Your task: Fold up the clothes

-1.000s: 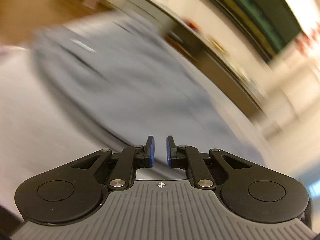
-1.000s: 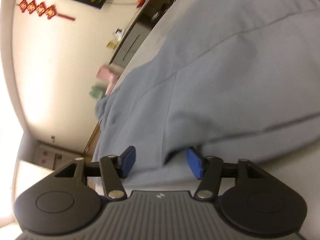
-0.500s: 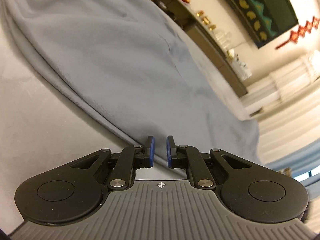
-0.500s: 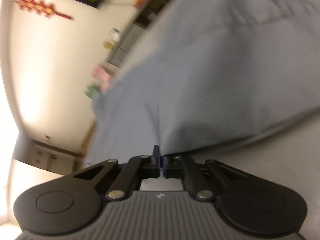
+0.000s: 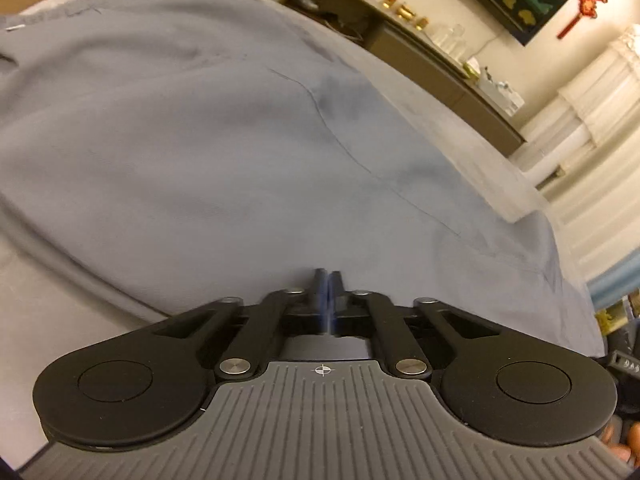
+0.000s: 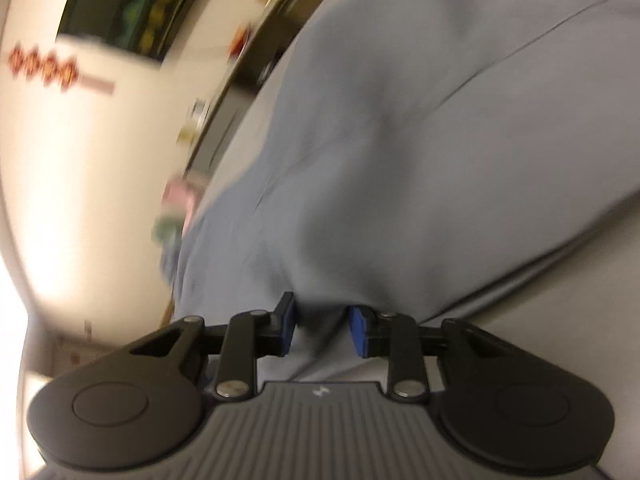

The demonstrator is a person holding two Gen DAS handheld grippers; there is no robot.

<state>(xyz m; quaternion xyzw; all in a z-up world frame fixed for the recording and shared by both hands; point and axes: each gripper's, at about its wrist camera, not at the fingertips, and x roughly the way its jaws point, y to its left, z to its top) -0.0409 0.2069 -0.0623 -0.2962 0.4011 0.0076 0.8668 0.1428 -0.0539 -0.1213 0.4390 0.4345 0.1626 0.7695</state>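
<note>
The left gripper (image 5: 328, 280) is tilted downward with its jaws closed at the near edge of the blue-grey garment (image 5: 208, 132), spread on the grey surface (image 5: 60, 304). The right gripper (image 6: 322, 324) has just been opening, cloth lying between its parted jaws; that view is blurred.

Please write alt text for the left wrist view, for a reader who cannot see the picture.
The left gripper, seen from just behind, has its jaws shut at the near edge of a blue-grey garment spread flat on a grey surface; whether it pinches the cloth cannot be told. Behind stand a long dark sideboard with small items and a pale wall.
</note>
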